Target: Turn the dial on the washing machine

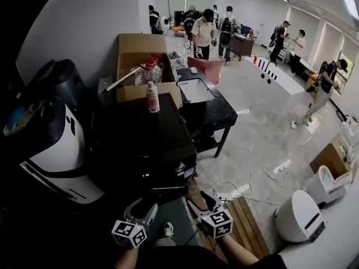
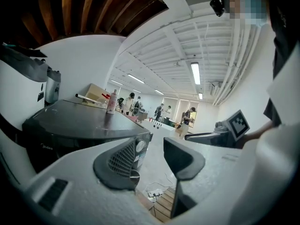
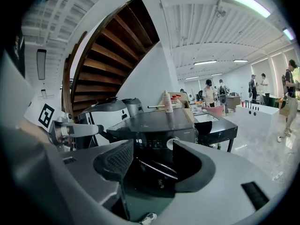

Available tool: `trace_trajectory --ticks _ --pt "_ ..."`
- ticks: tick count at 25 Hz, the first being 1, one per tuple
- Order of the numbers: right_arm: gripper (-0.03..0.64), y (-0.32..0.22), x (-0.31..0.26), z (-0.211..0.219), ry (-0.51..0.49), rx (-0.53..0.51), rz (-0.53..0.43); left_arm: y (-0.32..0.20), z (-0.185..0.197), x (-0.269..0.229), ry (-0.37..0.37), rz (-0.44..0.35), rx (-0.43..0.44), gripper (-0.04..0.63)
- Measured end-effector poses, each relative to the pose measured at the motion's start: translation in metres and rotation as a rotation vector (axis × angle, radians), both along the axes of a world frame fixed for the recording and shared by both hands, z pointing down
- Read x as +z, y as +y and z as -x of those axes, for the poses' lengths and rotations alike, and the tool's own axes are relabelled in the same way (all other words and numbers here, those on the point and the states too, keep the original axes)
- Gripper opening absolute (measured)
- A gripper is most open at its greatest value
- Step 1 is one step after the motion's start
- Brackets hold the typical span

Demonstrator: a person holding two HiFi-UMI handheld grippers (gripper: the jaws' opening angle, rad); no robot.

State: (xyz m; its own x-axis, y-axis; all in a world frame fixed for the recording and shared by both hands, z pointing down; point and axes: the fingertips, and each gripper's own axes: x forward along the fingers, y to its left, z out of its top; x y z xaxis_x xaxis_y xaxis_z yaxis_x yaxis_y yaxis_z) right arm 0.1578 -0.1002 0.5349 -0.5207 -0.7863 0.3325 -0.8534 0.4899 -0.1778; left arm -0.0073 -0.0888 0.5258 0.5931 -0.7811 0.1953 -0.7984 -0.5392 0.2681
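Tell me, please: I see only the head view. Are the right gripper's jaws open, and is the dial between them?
Observer: The right gripper has its jaws apart and empty; the dial is farther ahead, on the washing machine front.
Operator: Where on the panel?
Observer: It is a round silver knob, right of a lit display.
Operator: And the left gripper?
Observer: The left gripper is open and empty too.
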Motion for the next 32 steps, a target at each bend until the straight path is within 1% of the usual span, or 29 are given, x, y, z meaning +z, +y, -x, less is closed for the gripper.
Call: trace_trajectory --ticks 7,13,15,18,20,22,32 --pt "0.244 -0.064 0.016 0.016 0.066 -0.004 0.007 -0.053 0.008 0.005 -0.005 -0.002 0.033 0.189" --pt "0.244 -0.109 0.037 0.031 0.127 -0.01 0.024 -0.084 0.016 0.015 -0.005 0.013 0.051 0.189" --pt "0.245 -0.123 0.045 0.037 0.165 -0.017 0.025 -0.092 0.018 0.02 -0.004 0.021 0.058 0.189" --pt "0.264 -0.142 0.058 0.043 0.255 -0.029 0.015 -0.102 0.021 0.025 -0.003 0.034 0.071 0.189" --pt "0.281 -0.152 0.066 0.046 0.314 -0.044 0.017 -0.107 0.024 0.028 -0.002 0.042 0.073 0.189" --pt "0.29 -0.161 0.075 0.051 0.349 -0.057 0.029 -0.113 0.029 0.03 -0.001 0.049 0.071 0.189" --pt "0.314 -0.182 0.112 0.064 0.446 -0.096 0.082 -0.134 0.046 0.039 0.002 0.066 0.079 0.189"
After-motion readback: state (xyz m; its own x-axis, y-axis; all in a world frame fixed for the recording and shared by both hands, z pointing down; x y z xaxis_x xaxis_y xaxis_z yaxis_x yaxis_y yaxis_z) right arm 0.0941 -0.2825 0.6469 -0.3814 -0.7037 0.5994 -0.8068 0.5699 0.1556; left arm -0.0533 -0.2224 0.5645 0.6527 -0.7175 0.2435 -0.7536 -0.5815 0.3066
